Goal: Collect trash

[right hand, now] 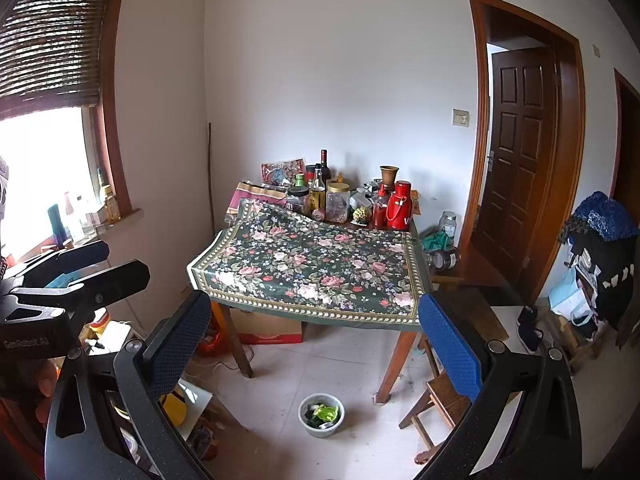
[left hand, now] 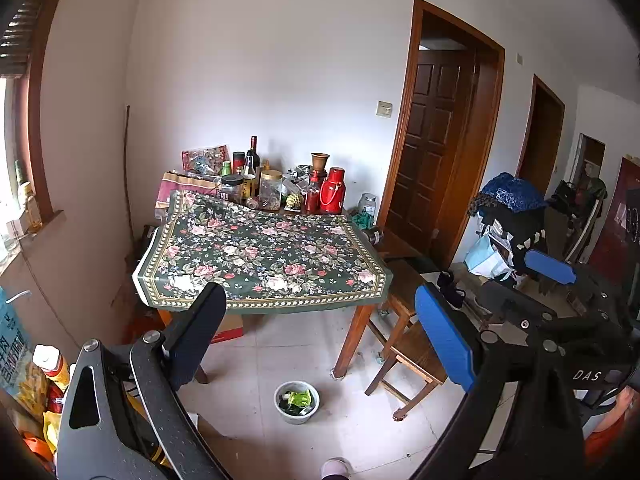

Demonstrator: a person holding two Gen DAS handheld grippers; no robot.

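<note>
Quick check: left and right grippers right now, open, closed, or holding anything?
Left gripper: jaws open, holding nothing.
Right gripper: jaws open, holding nothing.

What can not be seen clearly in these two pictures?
- Bowl contents: too small in both views; only a green wrapper is clear.
- Floor under the table: hidden by the floral cloth.
- Bottle labels: too small.
- Left floor corner, left wrist view: blocked by the left gripper's fingers.

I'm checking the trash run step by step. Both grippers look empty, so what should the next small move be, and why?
Probably step toward the table: both grippers are open, far from anything, and the bowl on the floor already holds wrappers, while clutter sits at the table's far end.
</note>
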